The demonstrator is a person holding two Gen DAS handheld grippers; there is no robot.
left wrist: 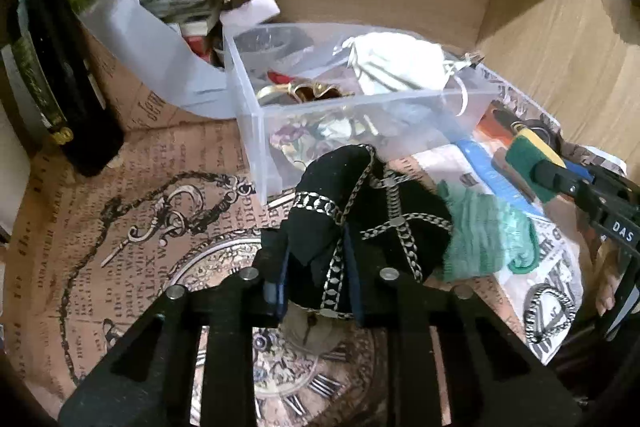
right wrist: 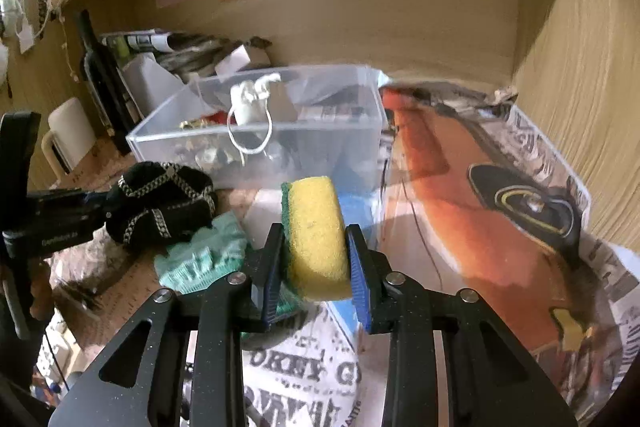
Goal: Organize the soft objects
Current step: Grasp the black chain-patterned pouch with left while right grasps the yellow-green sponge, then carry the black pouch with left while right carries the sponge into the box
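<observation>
My right claw (right wrist: 316,267) has open surface (right wrist: 460,227) to its right; the clear bin (right wrist: 280,147) blocks straight ahead, a green cloth (right wrist: 200,259) crowds left.

Printed paper (left wrist: 120,227) lines the shelf, bearing a clear box (right wrist: 256,143).

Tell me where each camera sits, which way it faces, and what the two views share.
Left wrist: rides the left gripper, facing forward over its fingers, shut on the black chain-trimmed cloth; the right gripper shows at its right edge.
Right wrist: rides the right gripper, shut on the yellow-green sponge; the left gripper shows at its left edge.
Shared: clear plastic box, green knit cloth, the sponge and the black cloth.
</observation>
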